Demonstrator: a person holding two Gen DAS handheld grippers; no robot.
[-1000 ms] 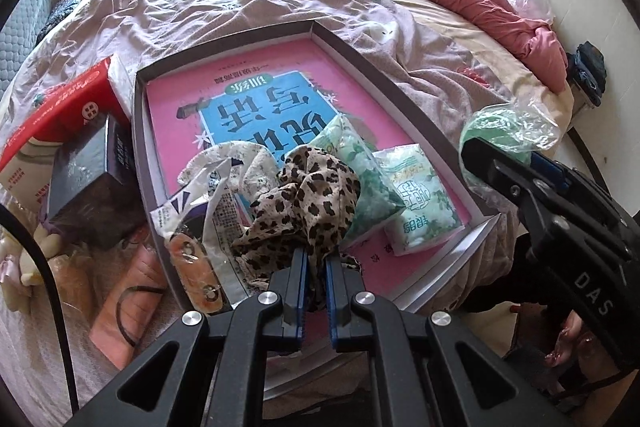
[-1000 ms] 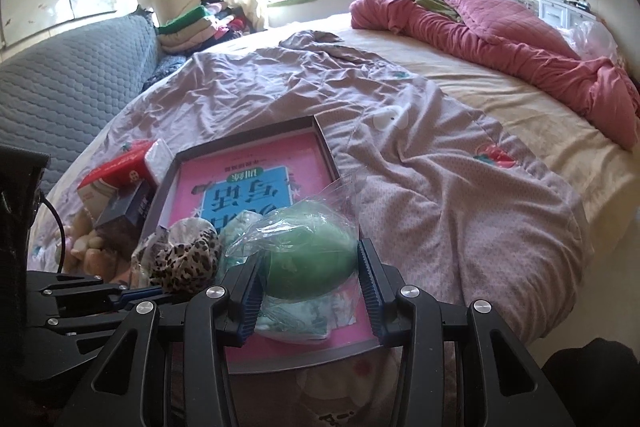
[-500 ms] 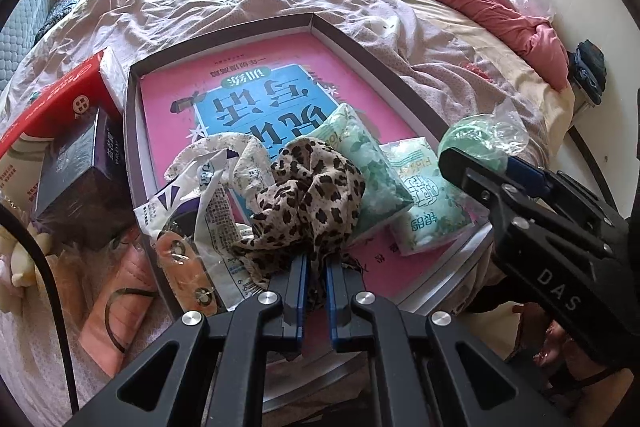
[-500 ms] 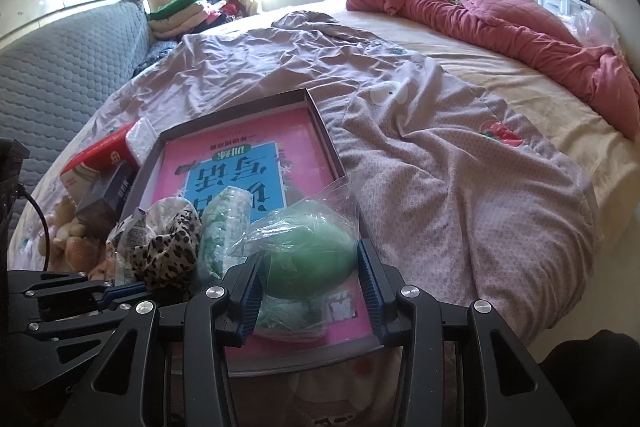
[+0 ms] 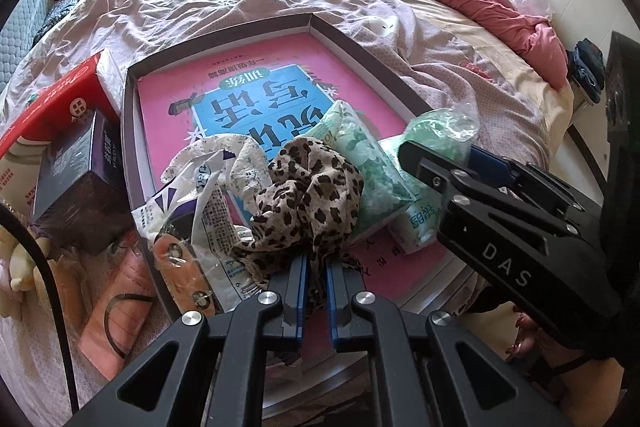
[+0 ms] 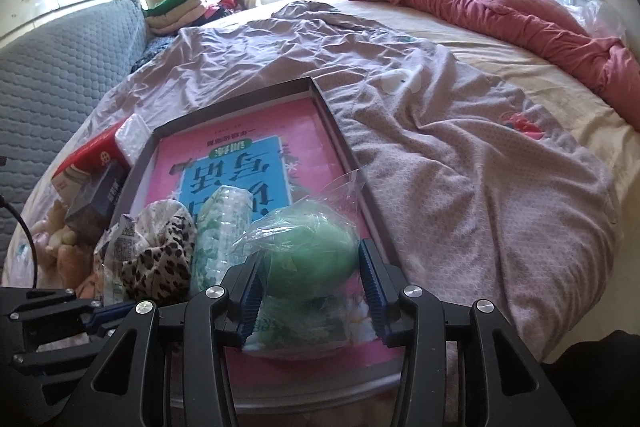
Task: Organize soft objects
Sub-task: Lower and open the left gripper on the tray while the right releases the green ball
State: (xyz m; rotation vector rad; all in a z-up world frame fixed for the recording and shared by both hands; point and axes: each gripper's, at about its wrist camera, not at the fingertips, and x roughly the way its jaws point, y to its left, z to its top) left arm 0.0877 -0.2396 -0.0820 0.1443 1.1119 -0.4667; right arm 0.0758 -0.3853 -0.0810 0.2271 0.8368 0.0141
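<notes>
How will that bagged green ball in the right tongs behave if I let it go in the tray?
The green ball is round, so it may roll. Its loose clear bag probably slides easily. It likely weighs little, being soft-looking.

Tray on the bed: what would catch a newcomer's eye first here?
The tray with its bright pink and blue book cover, lying on the rumpled bed. At its near end the left gripper is pinched on a leopard-print cloth, and the right gripper has a green ball in a clear bag between its fingers.
</notes>
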